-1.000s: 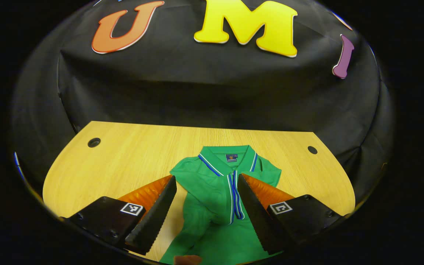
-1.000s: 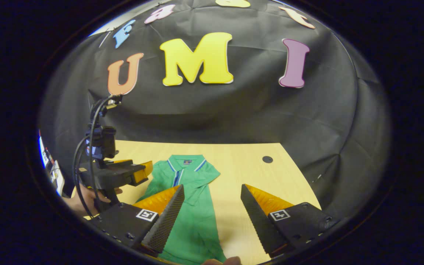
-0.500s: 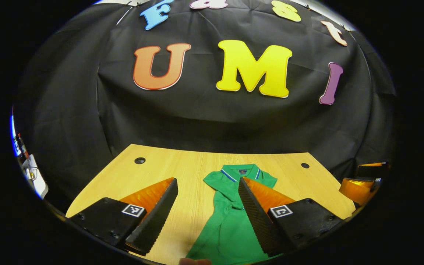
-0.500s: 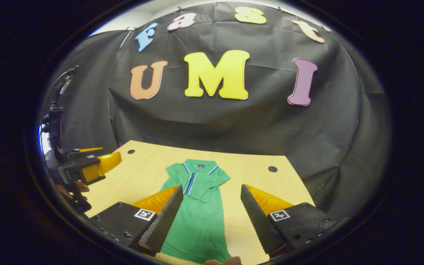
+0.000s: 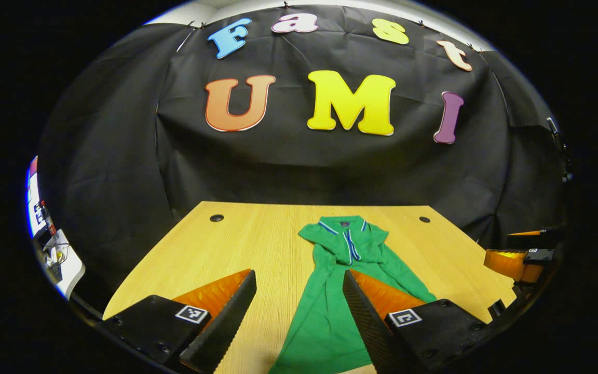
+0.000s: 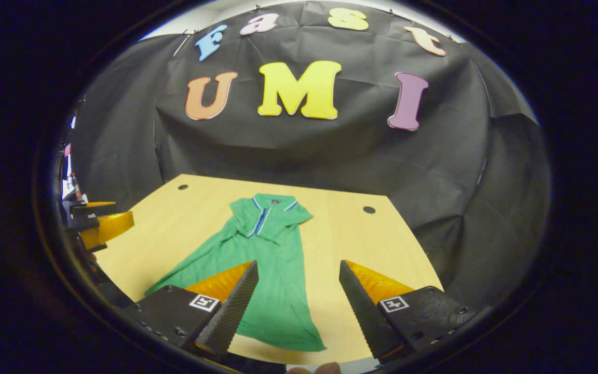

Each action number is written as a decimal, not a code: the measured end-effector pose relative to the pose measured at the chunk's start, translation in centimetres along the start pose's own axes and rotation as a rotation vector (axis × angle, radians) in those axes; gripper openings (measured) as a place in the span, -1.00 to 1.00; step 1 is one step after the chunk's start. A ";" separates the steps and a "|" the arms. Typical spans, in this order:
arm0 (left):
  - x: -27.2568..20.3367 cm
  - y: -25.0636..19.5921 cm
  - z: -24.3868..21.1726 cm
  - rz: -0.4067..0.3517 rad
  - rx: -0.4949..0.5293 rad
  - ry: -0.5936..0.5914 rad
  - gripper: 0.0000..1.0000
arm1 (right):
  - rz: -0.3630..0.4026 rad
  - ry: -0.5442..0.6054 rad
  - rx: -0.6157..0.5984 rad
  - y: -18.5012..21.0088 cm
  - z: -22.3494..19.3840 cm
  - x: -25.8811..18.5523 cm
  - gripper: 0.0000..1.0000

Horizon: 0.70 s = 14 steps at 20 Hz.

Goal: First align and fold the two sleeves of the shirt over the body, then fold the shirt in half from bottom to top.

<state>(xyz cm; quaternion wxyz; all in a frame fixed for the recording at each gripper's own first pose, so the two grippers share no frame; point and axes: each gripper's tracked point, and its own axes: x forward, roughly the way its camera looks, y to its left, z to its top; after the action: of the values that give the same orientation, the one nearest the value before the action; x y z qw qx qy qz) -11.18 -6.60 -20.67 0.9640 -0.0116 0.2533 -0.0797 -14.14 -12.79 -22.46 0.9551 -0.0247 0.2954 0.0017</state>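
A green polo shirt [image 5: 330,306] with a blue-and-white trimmed collar lies flat on the wooden table [image 5: 211,254], collar toward the wall. The shirt [image 6: 273,259] is narrow at the shoulders and widens toward the near edge, where my fingers hide part of it. My left gripper [image 5: 299,275] hovers open above the shirt's lower left side, holding nothing. In the right gripper view, my right gripper [image 6: 299,264] also hangs open over the hem. Each gripper appears at the rim of the other's view: the right gripper [image 5: 509,249] and the left gripper [image 6: 112,215].
The table has two round cable holes near its far corners [image 5: 216,217] [image 5: 424,219]. The table [image 6: 366,244] shows bare wood on both sides of the shirt. White clutter [image 5: 55,249] sits outside the booth at far left.
Both grippers have drawn back and up from the shirt toward the table's near edge. The left gripper, earlier low over the chest, now stands well clear. The shirt lies still.
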 end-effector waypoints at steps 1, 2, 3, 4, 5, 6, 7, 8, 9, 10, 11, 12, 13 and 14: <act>-0.4 0.1 -1.1 -0.004 0.001 0.015 1.00 | -0.005 0.013 0.004 -0.3 -1.2 -0.2 0.92; -0.6 0.3 -2.2 -0.007 -0.001 0.040 1.00 | -0.008 0.034 0.011 -0.5 -2.3 -0.3 0.92; -0.9 0.4 -3.3 -0.012 -0.010 0.064 1.00 | -0.010 0.049 0.014 -0.6 -3.4 -0.3 0.93; -1.1 0.3 -4.5 -0.014 -0.016 0.088 1.00 | -0.015 0.067 0.015 -0.8 -4.6 -0.2 0.92; -1.2 0.2 -5.9 -0.019 -0.021 0.118 1.00 | -0.015 0.088 0.014 -0.9 -5.9 0.0 0.92; -1.1 0.3 -7.6 -0.021 -0.019 0.151 1.00 | -0.022 0.117 0.010 -1.1 -7.4 0.1 0.92; -0.9 0.3 -9.3 -0.025 -0.015 0.187 1.00 | -0.026 0.149 0.008 -1.3 -8.9 0.3 0.92; -0.8 0.3 -11.0 -0.034 -0.013 0.221 1.00 | -0.026 0.173 0.006 -1.4 -10.3 0.6 0.92; -1.0 0.2 -12.7 -0.049 -0.017 0.270 1.00 | -0.028 0.205 0.000 -1.5 -11.5 0.8 0.92; -1.1 0.4 -14.3 -0.051 -0.023 0.311 1.00 | -0.027 0.229 -0.003 -1.6 -12.6 1.1 0.92; -1.1 0.7 -15.3 -0.048 -0.030 0.338 1.00 | -0.023 0.250 -0.002 -1.5 -13.6 1.2 0.92; -1.0 1.0 -16.2 -0.044 -0.034 0.358 1.00 | -0.021 0.269 -0.004 -1.6 -14.5 1.4 0.92; -0.9 1.2 -16.8 -0.044 -0.036 0.372 1.00 | -0.023 0.285 -0.003 -1.7 -15.2 1.8 0.92; -0.7 1.2 -17.5 -0.044 -0.036 0.390 1.00 | -0.027 0.304 -0.005 -1.9 -15.9 2.4 0.92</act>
<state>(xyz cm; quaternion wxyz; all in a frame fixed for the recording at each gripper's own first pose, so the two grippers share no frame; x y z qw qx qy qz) -20.17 -4.99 -35.66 0.8943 -0.0186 0.4365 -0.0970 -21.15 -15.51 -36.82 0.8992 -0.0311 0.4361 -0.0142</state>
